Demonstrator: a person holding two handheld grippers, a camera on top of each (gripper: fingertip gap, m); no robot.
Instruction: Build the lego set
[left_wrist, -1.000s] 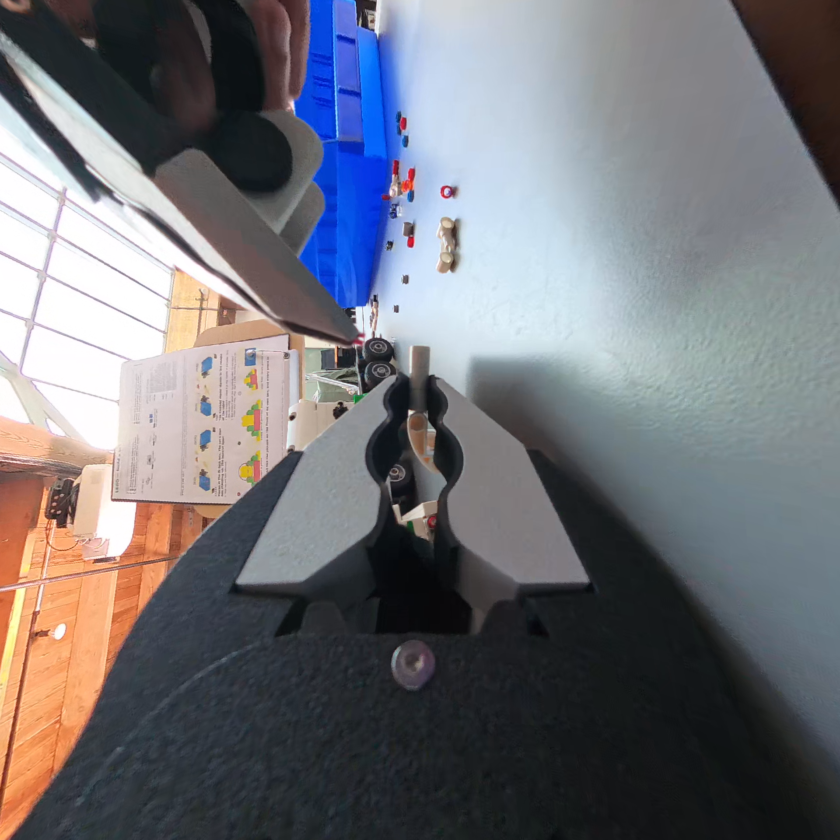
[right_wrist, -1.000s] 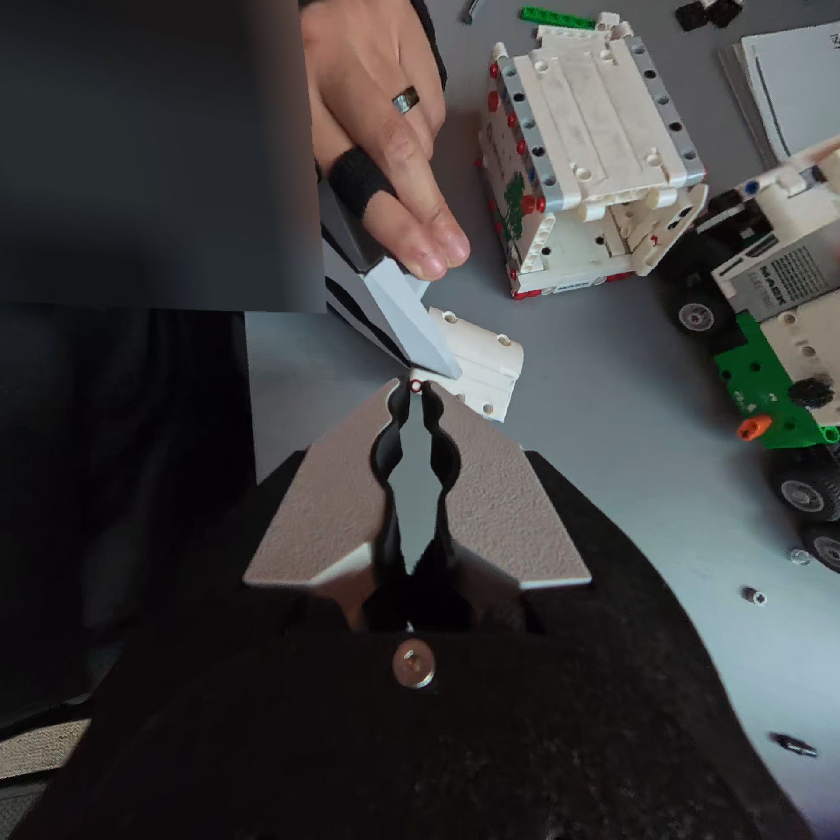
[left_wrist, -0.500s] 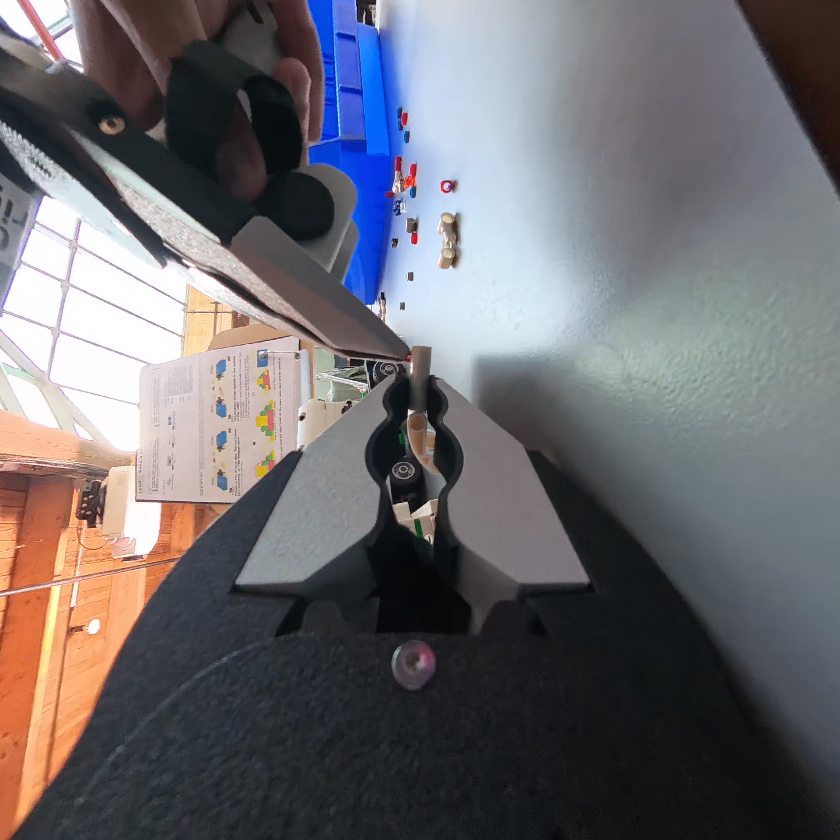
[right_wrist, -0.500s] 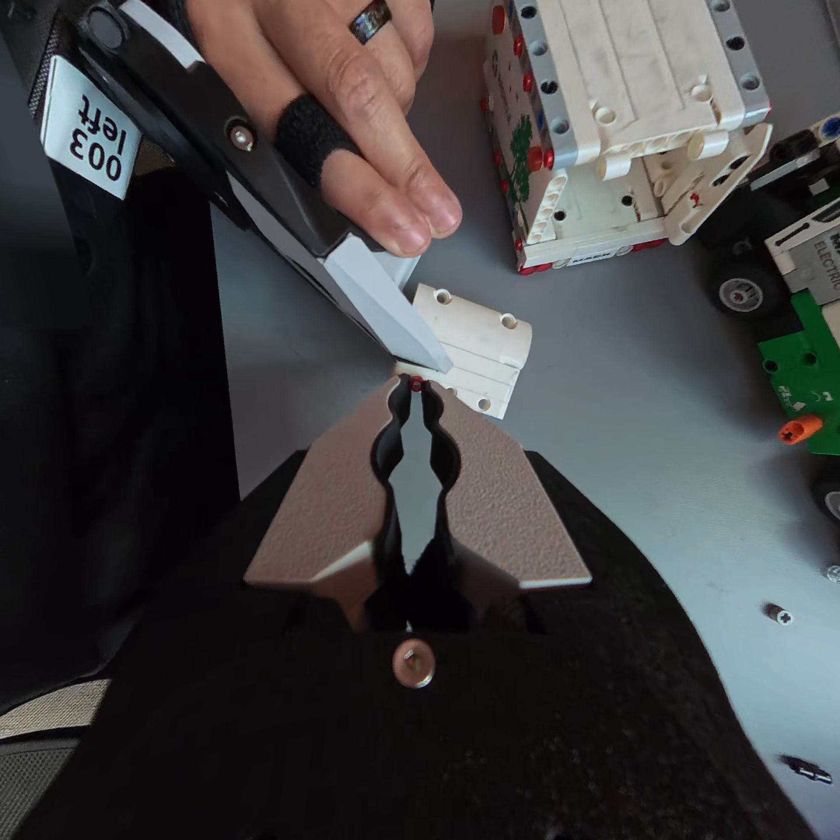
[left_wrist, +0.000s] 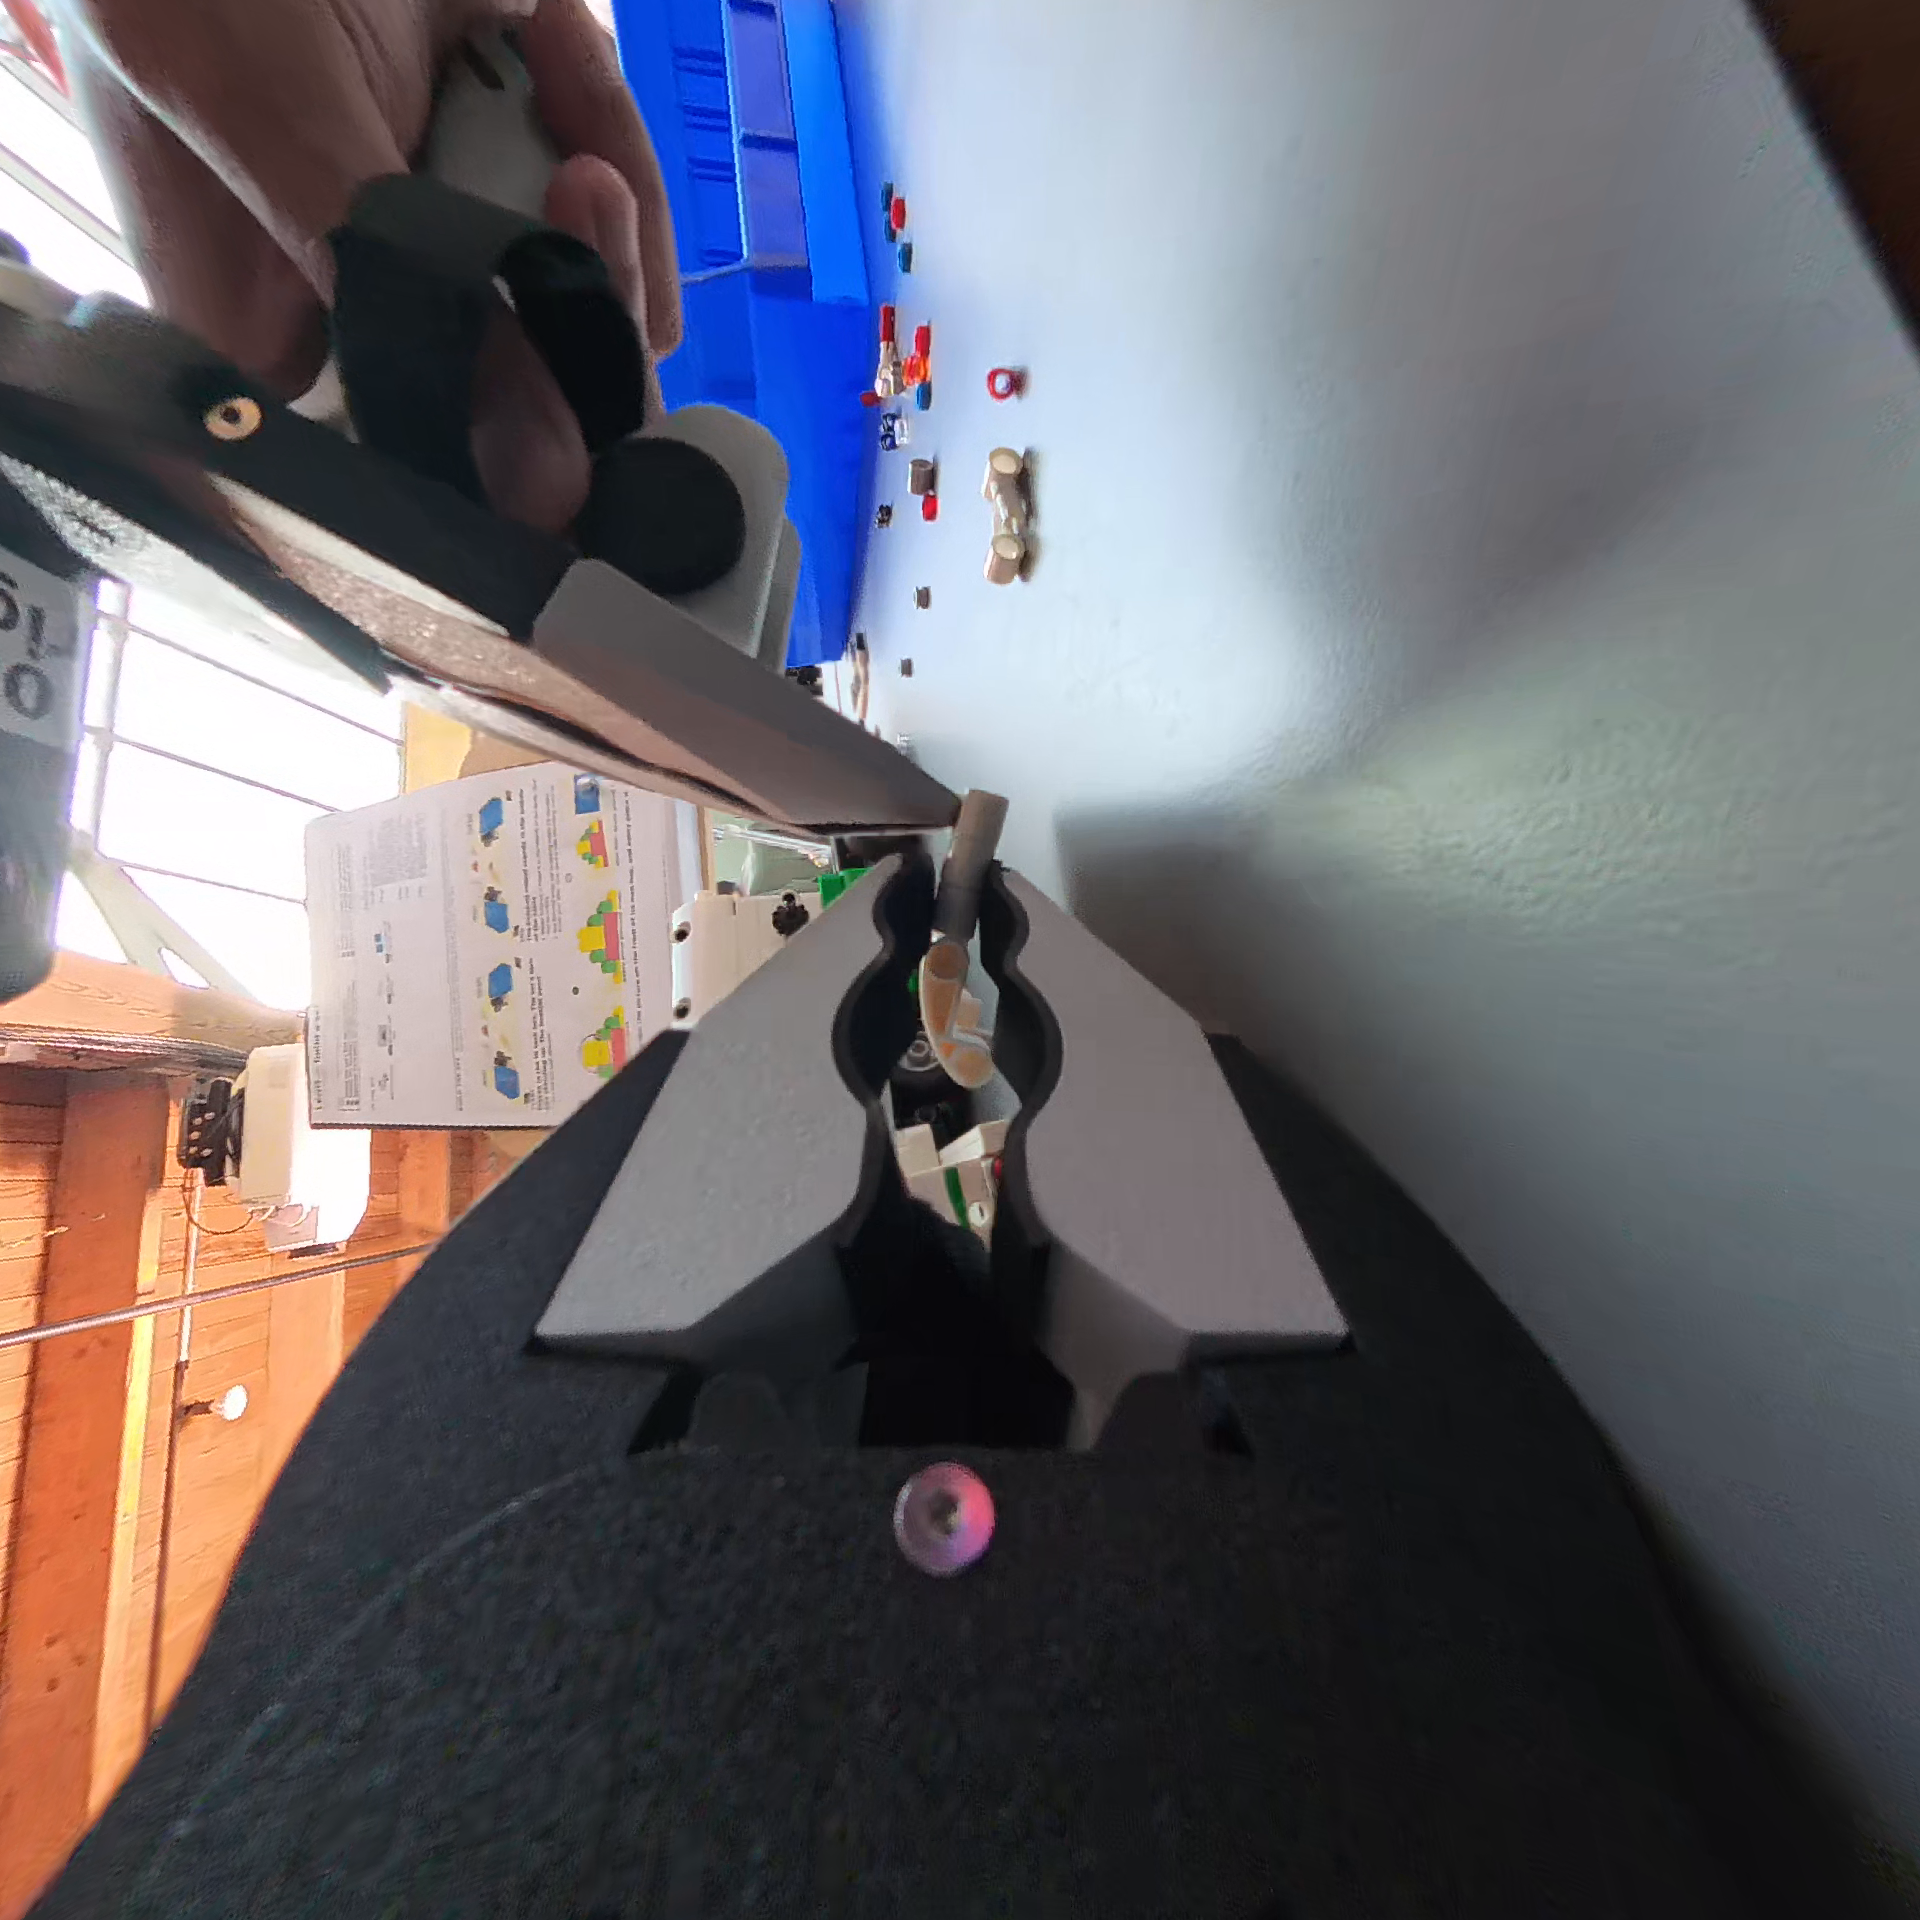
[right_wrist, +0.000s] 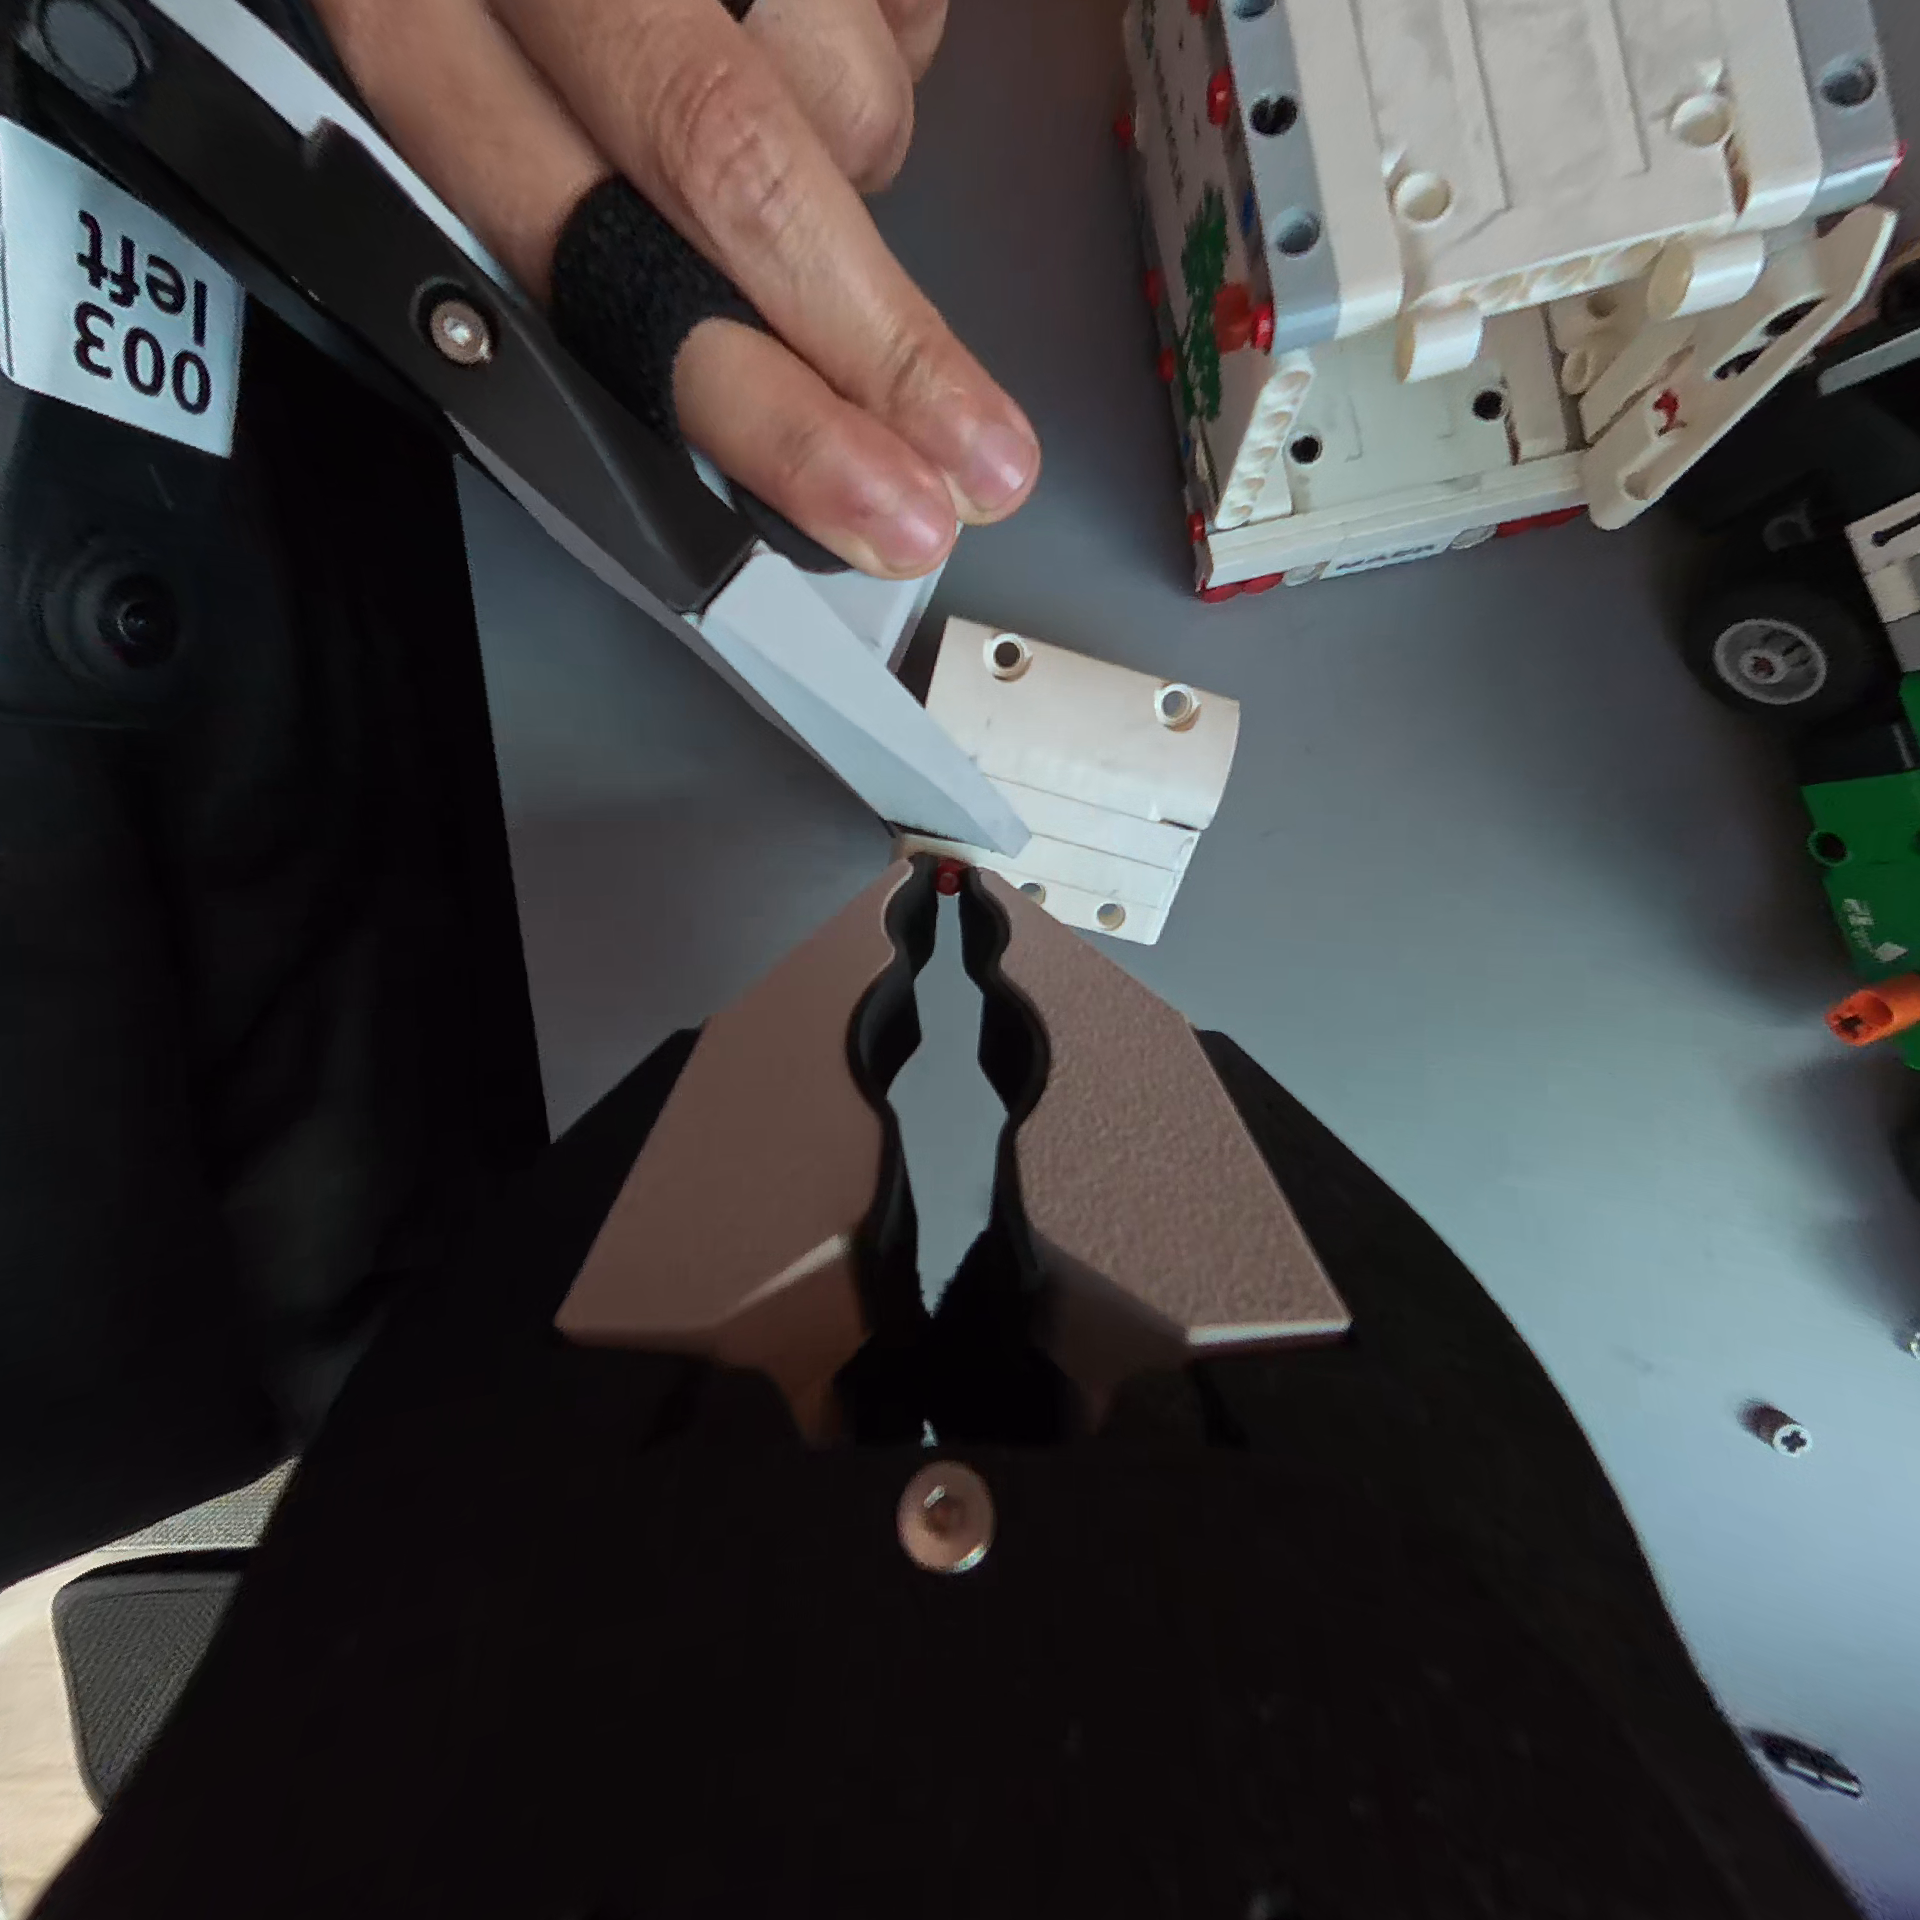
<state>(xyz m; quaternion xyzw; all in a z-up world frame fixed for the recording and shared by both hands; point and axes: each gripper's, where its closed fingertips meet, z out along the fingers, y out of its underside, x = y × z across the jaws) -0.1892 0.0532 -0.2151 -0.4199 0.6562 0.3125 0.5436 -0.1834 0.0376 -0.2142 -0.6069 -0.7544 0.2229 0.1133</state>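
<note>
My left gripper (left_wrist: 956, 883) is shut on a white lego panel (left_wrist: 971, 862), seen edge-on between its tips. In the right wrist view the panel (right_wrist: 1081, 769) is a curved white piece with pin holes, held just above the grey table by the left gripper (right_wrist: 987, 826), which comes in from the upper left with a hand on it. My right gripper (right_wrist: 948, 883) is shut on a small red pin (right_wrist: 948, 881), with its tips right at the panel's near edge. In the left wrist view the right gripper (left_wrist: 925, 805) touches the panel's end.
A white lego truck body (right_wrist: 1455, 260) lies at the upper right, with a green chassis (right_wrist: 1870, 883), a wheel (right_wrist: 1766, 660) and an orange pin (right_wrist: 1870, 1013) on the right. Small pins (right_wrist: 1782, 1439) lie on the table. A blue bin (left_wrist: 769, 260), loose pieces (left_wrist: 1008, 514) and an instruction sheet (left_wrist: 488, 956) are farther off. My two grippers' fingertips are within a few centimetres of each other. The wheel (right_wrist: 1766, 660) is about 12 cm from my left fingertips.
The right gripper with the red pin has closed in on the panel's edge. The panel has tilted slightly in the left gripper.
</note>
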